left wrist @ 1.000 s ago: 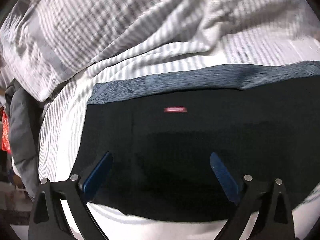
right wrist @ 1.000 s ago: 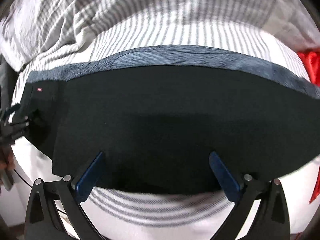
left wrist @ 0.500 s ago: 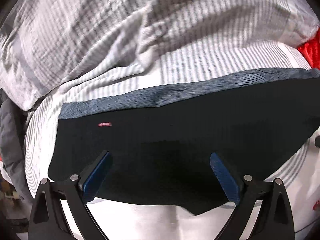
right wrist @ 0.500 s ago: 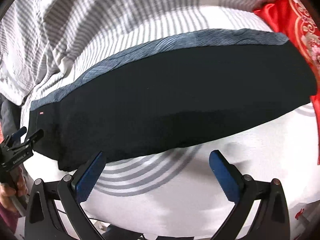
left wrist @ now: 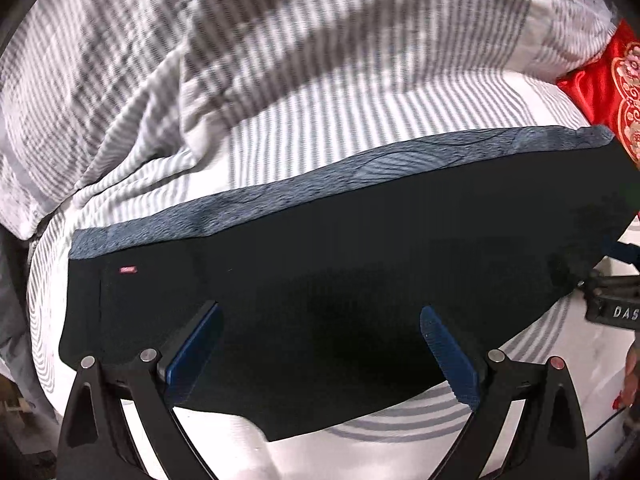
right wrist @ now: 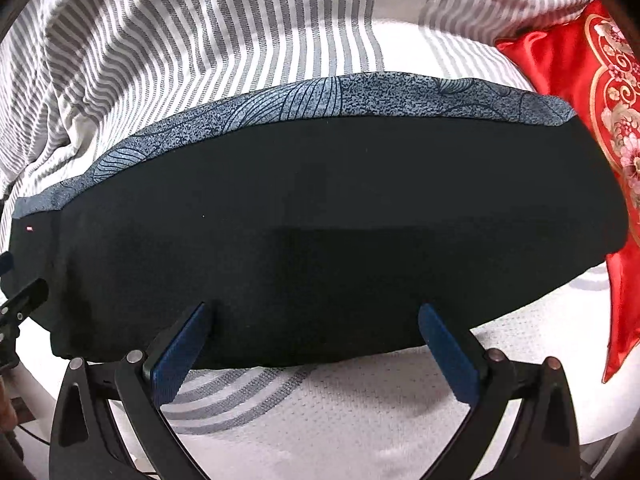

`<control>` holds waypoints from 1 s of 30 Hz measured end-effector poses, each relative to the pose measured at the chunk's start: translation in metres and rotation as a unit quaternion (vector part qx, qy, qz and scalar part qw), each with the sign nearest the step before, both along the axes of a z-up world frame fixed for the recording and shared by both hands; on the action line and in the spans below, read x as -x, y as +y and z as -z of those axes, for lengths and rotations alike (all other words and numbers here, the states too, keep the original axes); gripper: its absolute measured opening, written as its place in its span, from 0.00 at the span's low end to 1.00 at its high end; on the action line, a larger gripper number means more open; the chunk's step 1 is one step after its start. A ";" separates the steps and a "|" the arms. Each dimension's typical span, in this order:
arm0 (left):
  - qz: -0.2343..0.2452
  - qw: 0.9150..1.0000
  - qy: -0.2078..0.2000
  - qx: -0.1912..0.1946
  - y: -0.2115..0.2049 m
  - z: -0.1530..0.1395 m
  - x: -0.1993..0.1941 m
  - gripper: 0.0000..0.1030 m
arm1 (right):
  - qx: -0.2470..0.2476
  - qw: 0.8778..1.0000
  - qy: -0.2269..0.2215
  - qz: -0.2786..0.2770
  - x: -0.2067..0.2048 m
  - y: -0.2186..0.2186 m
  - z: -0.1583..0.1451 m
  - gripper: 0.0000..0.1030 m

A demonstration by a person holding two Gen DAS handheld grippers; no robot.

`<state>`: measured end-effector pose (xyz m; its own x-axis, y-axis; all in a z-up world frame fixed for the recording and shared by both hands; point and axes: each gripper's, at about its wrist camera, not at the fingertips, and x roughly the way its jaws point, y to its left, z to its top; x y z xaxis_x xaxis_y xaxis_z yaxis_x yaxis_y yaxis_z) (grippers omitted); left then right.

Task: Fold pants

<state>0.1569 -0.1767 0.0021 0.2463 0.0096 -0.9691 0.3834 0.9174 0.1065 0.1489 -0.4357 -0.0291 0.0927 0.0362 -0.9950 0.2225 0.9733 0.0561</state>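
Bedsheet [right wrist: 320, 408]: pants [right wrist: 320, 220] nearer again.

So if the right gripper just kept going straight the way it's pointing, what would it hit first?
Most likely the dark pants. The right gripper is open, and its jaws frame the near edge of the pants lying flat on the striped bedding. Nothing else shows in between, though depth is hard to judge.

Black pants [right wrist: 320, 216] lie flat, apparently folded lengthwise, blue-patterned far edge.
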 end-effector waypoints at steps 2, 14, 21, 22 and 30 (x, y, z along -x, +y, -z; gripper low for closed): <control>0.006 1.000 -0.001 -0.004 -0.008 0.002 -0.002 0.96 | -0.015 1.000 0.007 0.013 0.002 -0.007 0.002 1.00; 0.064 0.998 -0.007 0.026 -0.099 -0.003 -0.024 0.96 | -0.138 0.973 -0.060 0.175 0.050 -0.133 -0.043 0.99; 0.124 0.987 -0.003 0.102 -0.224 0.004 -0.051 0.96 | -0.167 0.953 -0.130 0.218 0.040 -0.211 -0.065 0.79; 0.129 0.985 0.001 0.110 -0.238 0.007 -0.054 0.96 | -0.170 0.952 -0.131 0.218 0.032 -0.215 -0.062 0.63; 0.156 0.984 0.015 0.087 -0.311 0.064 -0.069 0.96 | -0.191 0.948 -0.076 0.243 0.039 -0.238 -0.014 0.23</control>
